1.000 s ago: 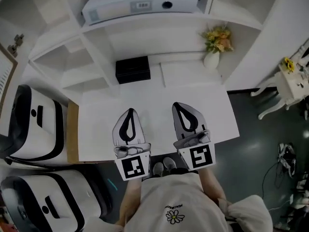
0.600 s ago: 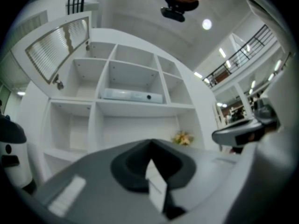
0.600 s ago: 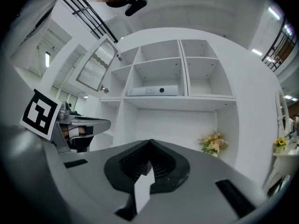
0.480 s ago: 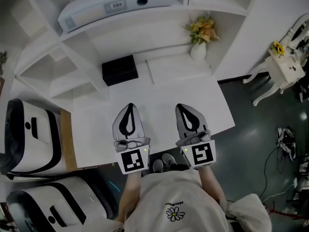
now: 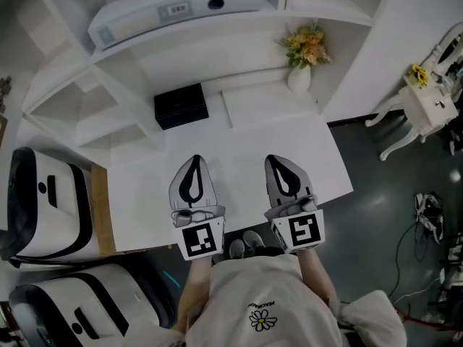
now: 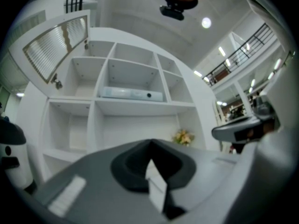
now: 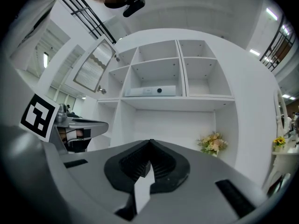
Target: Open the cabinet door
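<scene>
White shelf unit (image 5: 145, 56) behind white counter top (image 5: 253, 150), dark floor (image 5: 391, 215).
Unit all open cubbies, diff. sizes. Floor glossy, w/ cables (image 5: 427, 228) lying at rt. Small white side table (image 5: 423, 113) w/ curved legs far rt. Round ceiling lights (image 6: 206, 21) overhead; railed balcony (image 6: 243, 52) up high, rt of the unit.

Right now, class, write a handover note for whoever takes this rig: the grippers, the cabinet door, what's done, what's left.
Left gripper: shut, empty, above the white desk.
Right gripper: shut, empty, beside it.
Slatted cabinet door: top left of the shelves, swung out from its compartment.
Done: door appears open.
Left: likely nothing; neither gripper touches it.
</scene>
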A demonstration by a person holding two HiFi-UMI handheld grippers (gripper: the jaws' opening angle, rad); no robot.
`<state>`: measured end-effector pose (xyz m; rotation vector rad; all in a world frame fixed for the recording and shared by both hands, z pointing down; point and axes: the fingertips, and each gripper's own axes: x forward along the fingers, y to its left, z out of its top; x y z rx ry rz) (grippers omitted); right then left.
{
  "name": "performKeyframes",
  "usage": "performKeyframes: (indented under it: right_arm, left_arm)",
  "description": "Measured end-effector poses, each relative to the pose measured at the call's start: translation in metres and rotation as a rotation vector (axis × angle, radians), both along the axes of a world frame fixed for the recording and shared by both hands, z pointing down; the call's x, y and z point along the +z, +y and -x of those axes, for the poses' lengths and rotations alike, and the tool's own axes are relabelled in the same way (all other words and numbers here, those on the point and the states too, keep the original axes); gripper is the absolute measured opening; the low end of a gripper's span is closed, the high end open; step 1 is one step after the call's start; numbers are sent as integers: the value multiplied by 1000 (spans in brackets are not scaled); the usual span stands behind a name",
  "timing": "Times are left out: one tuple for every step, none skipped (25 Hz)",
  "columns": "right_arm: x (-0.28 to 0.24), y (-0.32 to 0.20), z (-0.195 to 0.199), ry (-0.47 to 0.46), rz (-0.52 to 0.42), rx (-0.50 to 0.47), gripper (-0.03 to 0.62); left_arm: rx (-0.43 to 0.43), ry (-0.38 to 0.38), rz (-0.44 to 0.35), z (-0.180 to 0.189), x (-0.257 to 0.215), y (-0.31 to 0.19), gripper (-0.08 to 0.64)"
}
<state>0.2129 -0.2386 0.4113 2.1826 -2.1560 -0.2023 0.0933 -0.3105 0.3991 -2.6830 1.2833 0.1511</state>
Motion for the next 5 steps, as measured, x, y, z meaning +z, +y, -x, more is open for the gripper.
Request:
performKeyframes:
  right_arm:
    - [0, 0, -1, 0, 2, 1, -2]
    - [0, 0, -1, 0, 3, 2, -2]
    - [1, 0, -1, -1, 5, 2, -2]
    - [1, -1, -2, -2, 7, 2, -2]
    - [1, -1, -2, -3, 9, 2, -2]
  left_arm:
    - [-1, 0, 2, 0, 1, -1, 6]
    - [-2, 1, 5, 0, 1, -1, 6]
    - [-3, 2, 9, 0, 2, -1, 6]
    - [-4, 4, 12, 0, 2, -1, 6]
    - [-4, 6, 16, 0, 3, -2, 6]
